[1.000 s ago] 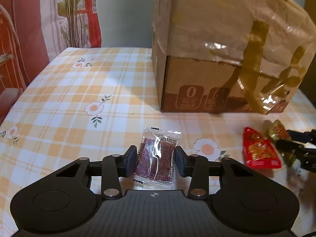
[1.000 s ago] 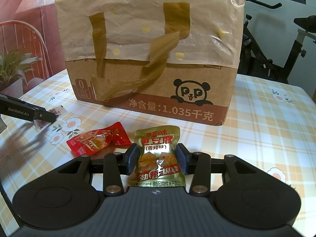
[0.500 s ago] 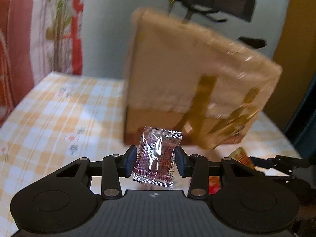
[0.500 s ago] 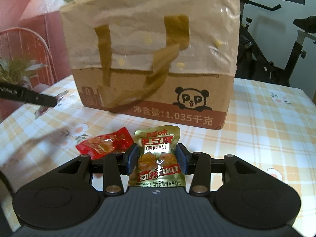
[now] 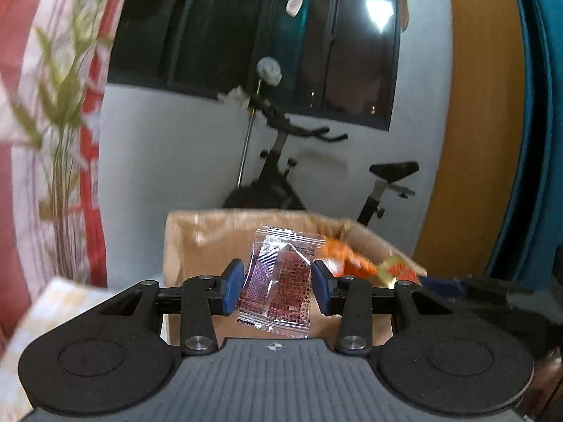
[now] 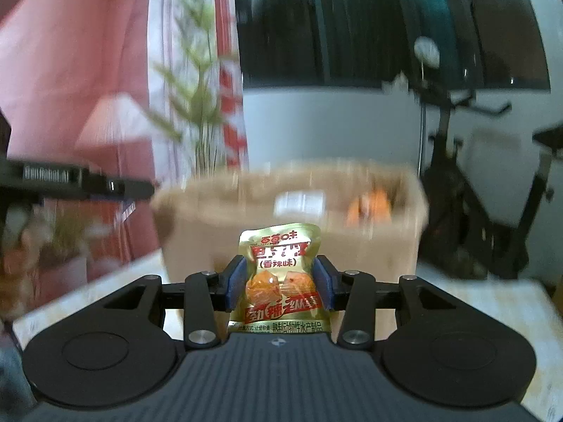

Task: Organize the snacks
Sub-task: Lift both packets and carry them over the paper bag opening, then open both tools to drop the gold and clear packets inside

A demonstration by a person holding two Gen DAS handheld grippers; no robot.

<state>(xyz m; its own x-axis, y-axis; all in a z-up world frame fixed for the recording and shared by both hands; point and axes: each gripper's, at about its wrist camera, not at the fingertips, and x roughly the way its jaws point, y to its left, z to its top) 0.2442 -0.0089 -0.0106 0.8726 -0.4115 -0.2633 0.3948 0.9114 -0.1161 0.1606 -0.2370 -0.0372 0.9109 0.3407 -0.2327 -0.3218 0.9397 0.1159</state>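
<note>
You are working in a lived-in room of a home: an exercise bike [image 5: 281, 161] stands against the white wall beneath a dark window [image 5: 253, 35], a red and white curtain [image 6: 225, 70] hangs at the left with a leafy plant [image 5: 59, 112] before it, and a cardboard box [image 6: 292, 218] sits on a table with a checked tablecloth [image 5: 63, 299] visible at its left edge

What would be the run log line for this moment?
left gripper: shut on clear snack packet | right gripper: shut on gold snack packet | both facing open cardboard box
</note>
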